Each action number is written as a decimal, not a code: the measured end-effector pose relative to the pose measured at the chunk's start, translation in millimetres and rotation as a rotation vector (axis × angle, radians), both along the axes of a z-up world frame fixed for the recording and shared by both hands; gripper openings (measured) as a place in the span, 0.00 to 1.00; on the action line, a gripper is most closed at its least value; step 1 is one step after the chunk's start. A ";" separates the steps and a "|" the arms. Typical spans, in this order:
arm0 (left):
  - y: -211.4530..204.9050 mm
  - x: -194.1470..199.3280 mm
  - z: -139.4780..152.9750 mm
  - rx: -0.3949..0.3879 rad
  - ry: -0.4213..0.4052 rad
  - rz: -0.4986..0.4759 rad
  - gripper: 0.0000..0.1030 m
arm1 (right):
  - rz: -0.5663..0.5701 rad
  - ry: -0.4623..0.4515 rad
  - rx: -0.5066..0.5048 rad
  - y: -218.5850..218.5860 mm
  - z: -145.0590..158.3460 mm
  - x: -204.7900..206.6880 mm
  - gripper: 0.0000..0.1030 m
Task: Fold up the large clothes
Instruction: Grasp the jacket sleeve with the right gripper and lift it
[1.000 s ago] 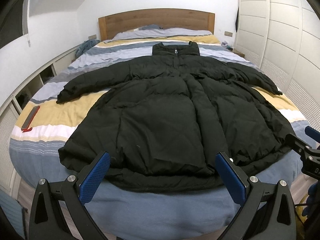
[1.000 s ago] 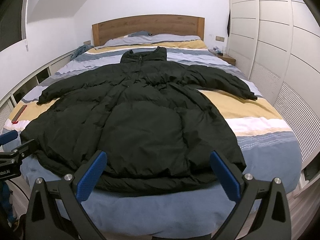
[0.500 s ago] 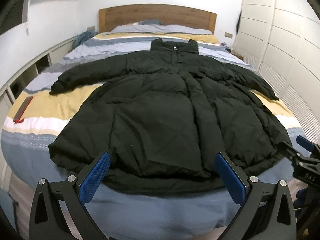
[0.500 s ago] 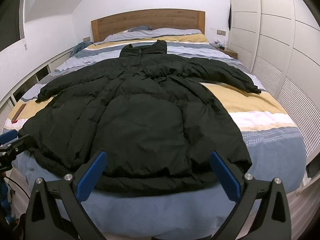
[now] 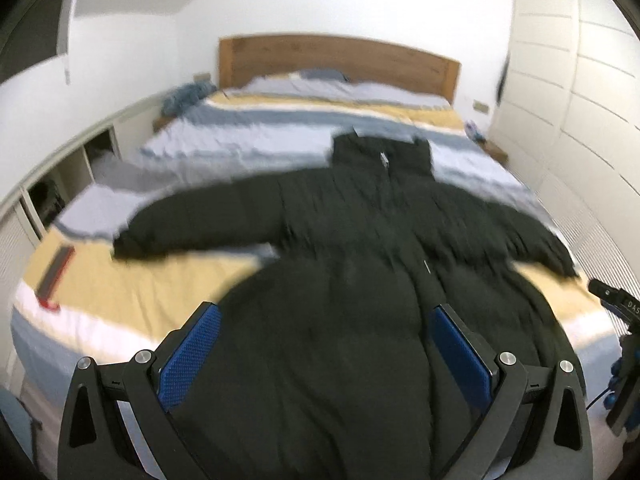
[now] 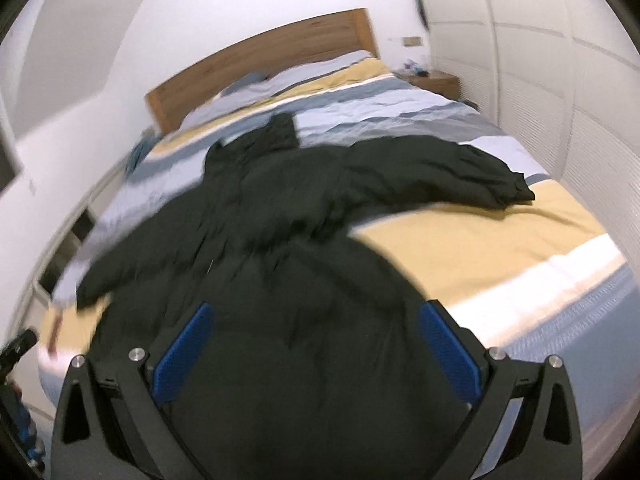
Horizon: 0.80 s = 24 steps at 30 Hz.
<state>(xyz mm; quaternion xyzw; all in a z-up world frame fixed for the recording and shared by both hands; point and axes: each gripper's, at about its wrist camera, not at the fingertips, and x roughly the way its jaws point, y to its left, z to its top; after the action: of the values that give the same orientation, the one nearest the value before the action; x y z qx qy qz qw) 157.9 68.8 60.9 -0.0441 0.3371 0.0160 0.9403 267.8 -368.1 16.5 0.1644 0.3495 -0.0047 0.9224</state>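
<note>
Both hand-held grippers have swung in over the coat since a second ago: the hem edge, then in front of the fingers, now sits beneath them, and both views are motion-blurred. Left hand-held gripper wide, holding nothing; right hand-held gripper likewise wide and empty. Coat lies flat on the bed, sleeves spread, collar toward the headboard. Likely the reach for a first fold; no grasp yet.

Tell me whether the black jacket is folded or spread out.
Spread out: the black jacket lies flat on the bed, both sleeves extended sideways, collar toward the headboard.
</note>
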 end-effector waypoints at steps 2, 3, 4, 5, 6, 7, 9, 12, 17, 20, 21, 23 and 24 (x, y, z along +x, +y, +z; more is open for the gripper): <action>8.5 24.5 10.8 0.011 -0.040 0.038 0.99 | -0.058 0.013 0.037 -28.8 -9.8 35.7 1.00; 11.8 33.8 12.7 0.004 -0.047 0.047 0.99 | -0.091 0.025 0.071 -45.7 -18.5 52.5 1.00; 16.1 46.0 13.5 -0.007 -0.053 0.057 0.99 | -0.135 0.044 0.126 -67.3 -32.0 71.7 1.00; 17.0 53.3 13.1 -0.011 -0.052 0.060 0.99 | -0.171 0.060 0.162 -82.6 -42.0 84.5 1.00; 19.0 64.5 11.1 -0.011 -0.042 0.061 0.99 | -0.212 0.076 0.198 -99.9 -55.3 95.3 1.00; 19.8 71.6 8.8 -0.005 -0.034 0.059 0.99 | -0.260 0.095 0.239 -120.2 -71.8 109.2 1.00; 23.4 87.8 1.1 0.009 -0.023 0.071 0.99 | -0.324 0.110 0.282 -147.8 -93.0 126.6 1.00; 32.1 109.9 -17.2 -0.012 0.035 0.074 0.99 | -0.408 0.115 0.349 -186.7 -126.1 144.9 1.00; 43.9 142.6 -48.4 0.002 0.107 0.137 0.99 | -0.495 0.082 0.452 -230.9 -160.2 165.0 1.00; 45.2 152.3 -59.1 0.011 0.128 0.152 0.99 | -0.525 0.041 0.490 -248.3 -165.6 172.6 1.00; 45.3 154.7 -63.1 0.011 0.136 0.154 0.99 | -0.529 0.030 0.493 -252.8 -165.6 175.9 0.98; 46.2 158.2 -68.7 0.007 0.146 0.158 0.99 | -0.528 0.009 0.487 -256.5 -163.4 181.1 0.75; 46.5 160.3 -71.8 0.005 0.153 0.160 0.99 | -0.525 0.002 0.494 -258.8 -164.1 183.0 0.36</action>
<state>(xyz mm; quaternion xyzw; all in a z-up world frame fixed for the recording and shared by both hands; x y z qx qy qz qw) 318.2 115.3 -10.9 -0.0672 0.4032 0.0952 0.9077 450.8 -626.9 -147.5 0.4664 0.2868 -0.1570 0.8219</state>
